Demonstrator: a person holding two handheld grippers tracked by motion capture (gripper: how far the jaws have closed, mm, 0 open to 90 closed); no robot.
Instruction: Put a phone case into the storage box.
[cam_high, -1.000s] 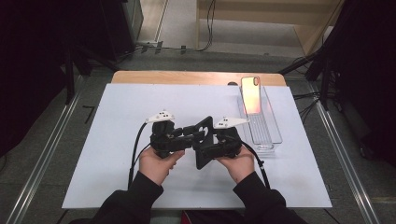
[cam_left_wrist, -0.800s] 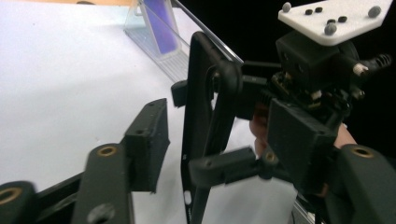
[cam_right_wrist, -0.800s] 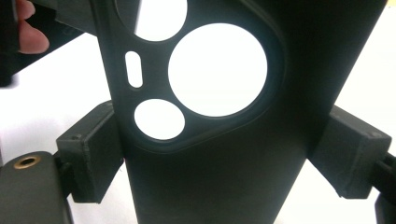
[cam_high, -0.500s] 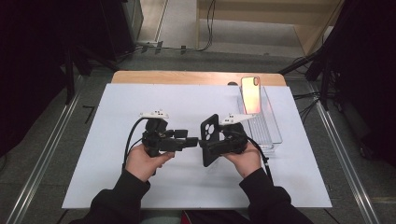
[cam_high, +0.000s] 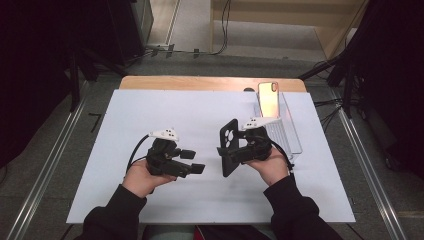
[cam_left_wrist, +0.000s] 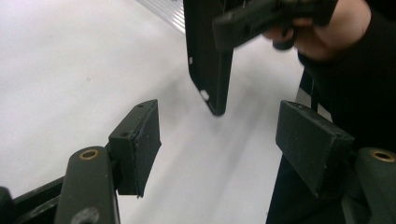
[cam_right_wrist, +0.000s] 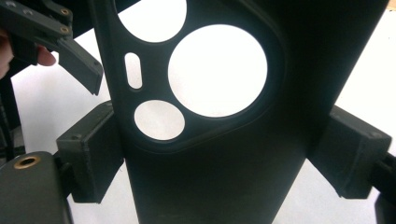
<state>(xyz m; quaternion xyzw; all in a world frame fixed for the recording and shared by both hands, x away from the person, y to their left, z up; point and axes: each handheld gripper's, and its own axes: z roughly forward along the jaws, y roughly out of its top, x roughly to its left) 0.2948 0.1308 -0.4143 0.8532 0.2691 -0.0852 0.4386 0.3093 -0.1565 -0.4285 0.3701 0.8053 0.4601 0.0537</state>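
Note:
A black phone case (cam_high: 229, 147) with round camera cut-outs stands on edge above the white sheet, and my right gripper (cam_high: 235, 150) is shut on it. In the right gripper view both pads press the case (cam_right_wrist: 280, 93) from the sides. My left gripper (cam_high: 193, 161) hovers a little to the left of the case, open; its jaws have just been opening and nothing is between them. The left gripper view has its wide-apart pads (cam_left_wrist: 137, 144) in front, with the case (cam_left_wrist: 208, 60) hanging beyond them in the right gripper (cam_left_wrist: 252, 18).
A white sheet (cam_high: 150, 110) covers the wooden table (cam_high: 200, 82). A clear tray (cam_high: 292, 135) sits at the right with a phone (cam_high: 268, 97) leaning at its far end. Metal rails run along both sides of the table.
The left gripper has let go of the case, opened and drawn away to the left. The right gripper has shifted right with the case, which now stands more upright.

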